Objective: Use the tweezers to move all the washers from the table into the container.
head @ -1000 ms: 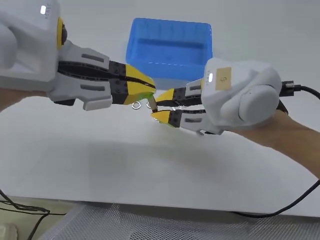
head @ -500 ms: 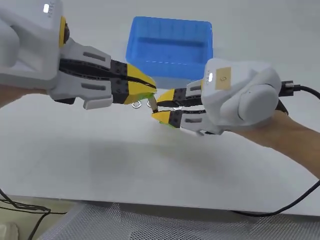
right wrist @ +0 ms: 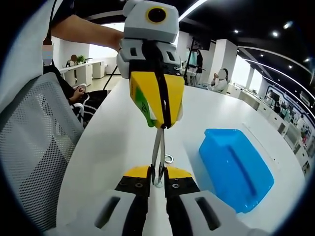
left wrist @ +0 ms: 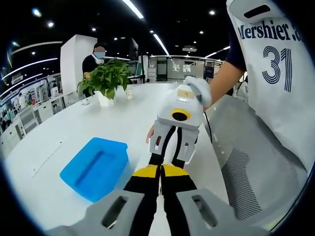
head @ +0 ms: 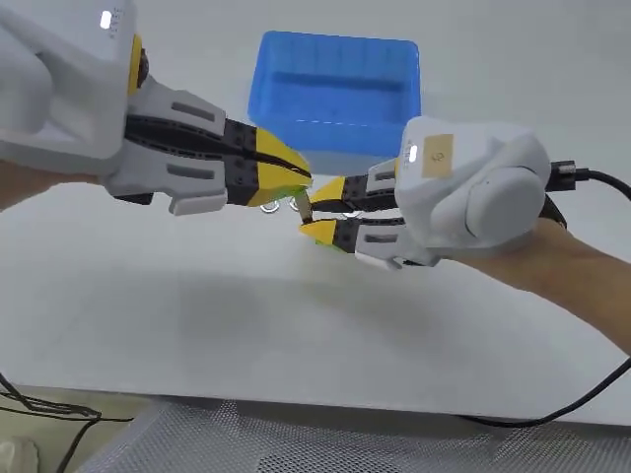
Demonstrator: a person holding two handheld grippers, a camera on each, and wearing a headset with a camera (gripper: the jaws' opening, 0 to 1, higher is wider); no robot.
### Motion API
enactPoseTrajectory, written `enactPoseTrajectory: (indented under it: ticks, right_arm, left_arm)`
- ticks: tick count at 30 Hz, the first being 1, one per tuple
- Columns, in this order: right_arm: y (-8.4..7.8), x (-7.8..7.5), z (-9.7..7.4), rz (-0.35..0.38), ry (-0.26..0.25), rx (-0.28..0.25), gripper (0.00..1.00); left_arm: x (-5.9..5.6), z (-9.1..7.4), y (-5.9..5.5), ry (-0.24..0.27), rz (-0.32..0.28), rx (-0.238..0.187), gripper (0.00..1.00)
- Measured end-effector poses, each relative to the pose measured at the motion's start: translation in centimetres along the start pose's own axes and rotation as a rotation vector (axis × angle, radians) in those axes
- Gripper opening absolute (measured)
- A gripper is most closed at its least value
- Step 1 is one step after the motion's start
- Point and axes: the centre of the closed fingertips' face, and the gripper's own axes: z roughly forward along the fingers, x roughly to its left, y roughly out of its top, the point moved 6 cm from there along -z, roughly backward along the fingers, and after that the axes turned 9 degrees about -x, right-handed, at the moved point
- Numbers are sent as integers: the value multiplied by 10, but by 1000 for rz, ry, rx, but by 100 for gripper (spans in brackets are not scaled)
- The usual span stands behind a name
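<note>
Bare table (head: 246, 315) lies open nearside; container (head: 335, 138) walls the far side.

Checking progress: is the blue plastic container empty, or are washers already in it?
Seemingly empty: the blue plastic container shows a bare floor in both gripper views; a metal washer lies on the white table.

Blue container (head: 335, 143); white table (head: 246, 315); silver tweezers (right wrist: 158, 147); silver washers (right wrist: 169, 159).

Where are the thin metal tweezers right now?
In the right gripper view the thin metal tweezers span the middle, from the left gripper's yellow jaws down to the right gripper's, beside a small silver washer.
</note>
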Motion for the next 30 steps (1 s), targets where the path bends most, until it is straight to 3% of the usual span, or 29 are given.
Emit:
enactPoseTrajectory:
  ticks: [30]
  right_arm:
    - [0, 0, 1, 44, 12, -4, 10]
  left_arm:
    - [0, -3, 1, -15, -7, 25, 5]
